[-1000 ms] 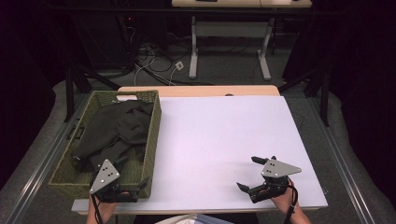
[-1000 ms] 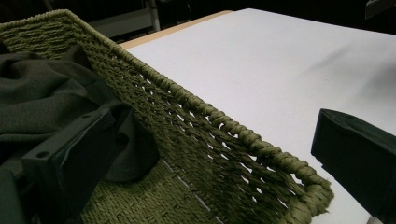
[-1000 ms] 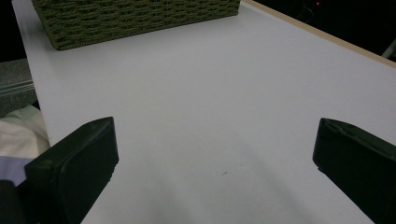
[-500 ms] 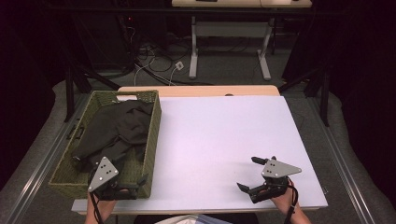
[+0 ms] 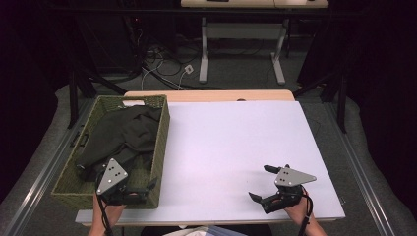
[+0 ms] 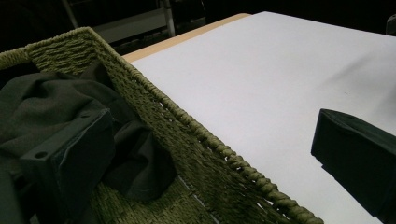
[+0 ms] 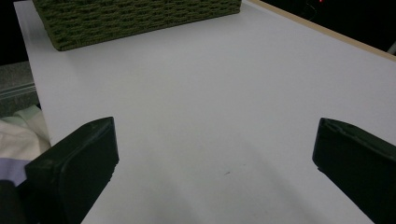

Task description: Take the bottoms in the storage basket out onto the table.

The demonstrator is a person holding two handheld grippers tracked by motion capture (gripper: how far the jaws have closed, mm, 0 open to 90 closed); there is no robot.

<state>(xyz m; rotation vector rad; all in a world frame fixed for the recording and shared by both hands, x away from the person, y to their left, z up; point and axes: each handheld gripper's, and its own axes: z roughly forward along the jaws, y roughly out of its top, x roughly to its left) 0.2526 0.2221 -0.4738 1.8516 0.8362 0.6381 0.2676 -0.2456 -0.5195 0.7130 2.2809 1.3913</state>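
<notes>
A green woven basket (image 5: 163, 129) stands on the left of the white table (image 5: 231, 142) and holds a dark crumpled garment (image 5: 123, 132). My left gripper (image 5: 142, 188) is open at the basket's near right corner. In the left gripper view the basket rim (image 6: 205, 140) runs between the jaws of the left gripper (image 6: 210, 163): one jaw is over the garment (image 6: 42, 107), the other over the table. My right gripper (image 5: 258, 182) is open low over the table's near right part, with nothing between its jaws. The right gripper view has the right gripper (image 7: 212, 158) facing the basket (image 7: 140, 18) across bare table.
A wooden strip (image 5: 211, 96) edges the table's far side. Beyond it are desk legs (image 5: 203, 54) and cables (image 5: 162, 69) on the floor. A metal rail (image 5: 44, 172) runs along the left of the basket. Pale cloth on the person (image 7: 18, 135) lies at the near edge.
My left gripper has edged a little forward along the basket's near right corner. The right gripper has stayed where it was.
</notes>
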